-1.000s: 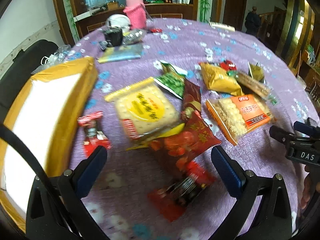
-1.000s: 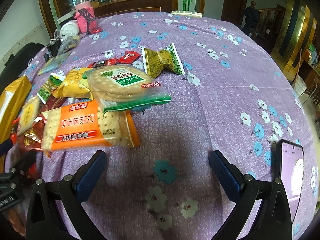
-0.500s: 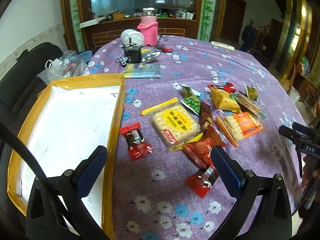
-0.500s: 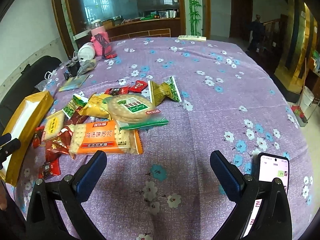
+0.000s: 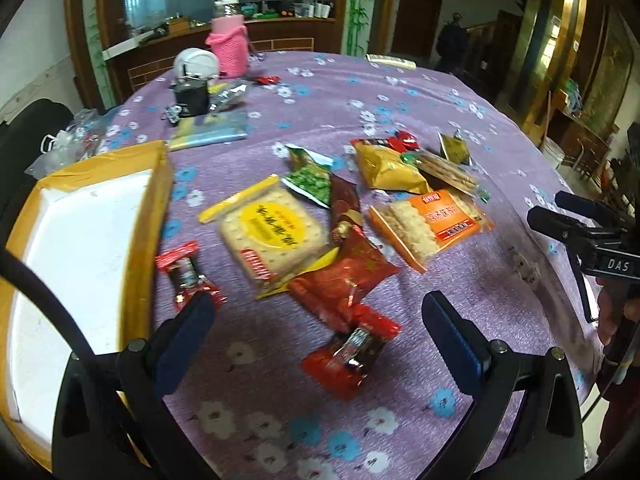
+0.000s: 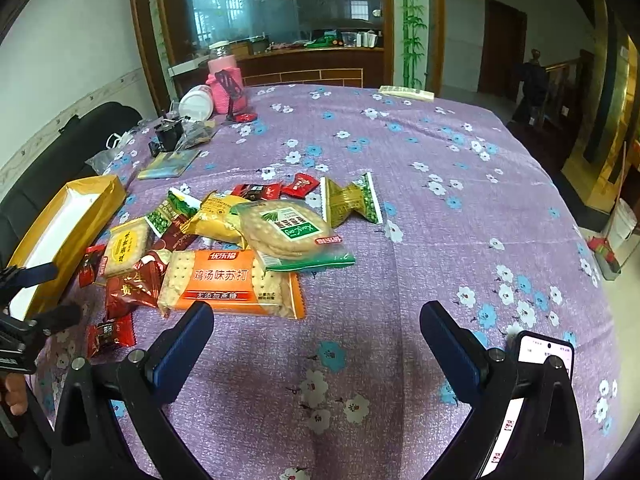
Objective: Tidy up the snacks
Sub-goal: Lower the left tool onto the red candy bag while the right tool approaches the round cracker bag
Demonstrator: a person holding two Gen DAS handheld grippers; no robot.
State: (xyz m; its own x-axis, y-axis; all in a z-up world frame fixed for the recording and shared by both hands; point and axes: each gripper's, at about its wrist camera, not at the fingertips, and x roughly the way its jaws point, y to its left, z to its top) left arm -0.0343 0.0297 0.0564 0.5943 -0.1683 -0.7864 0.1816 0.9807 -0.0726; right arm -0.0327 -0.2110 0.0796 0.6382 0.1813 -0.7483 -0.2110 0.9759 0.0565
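Snacks, loose heap on purple floral table (image 5: 400, 92), far of both claws. Left to right: yellow box (image 5: 80, 240), one, at left edge; small red candy packs, two, one (image 5: 188, 278) beside the box, one (image 5: 352, 350) between left claw (image 5: 316, 340) fingers; yellow cracker pack (image 5: 272, 228), one; orange cracker pack (image 6: 236, 280), one, just beyond right claw (image 6: 316, 344). Both claws spread, empty, hovering above table.

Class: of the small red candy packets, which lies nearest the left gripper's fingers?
The red-and-black candy packet between the open left gripper fingers; the others lie farther off.
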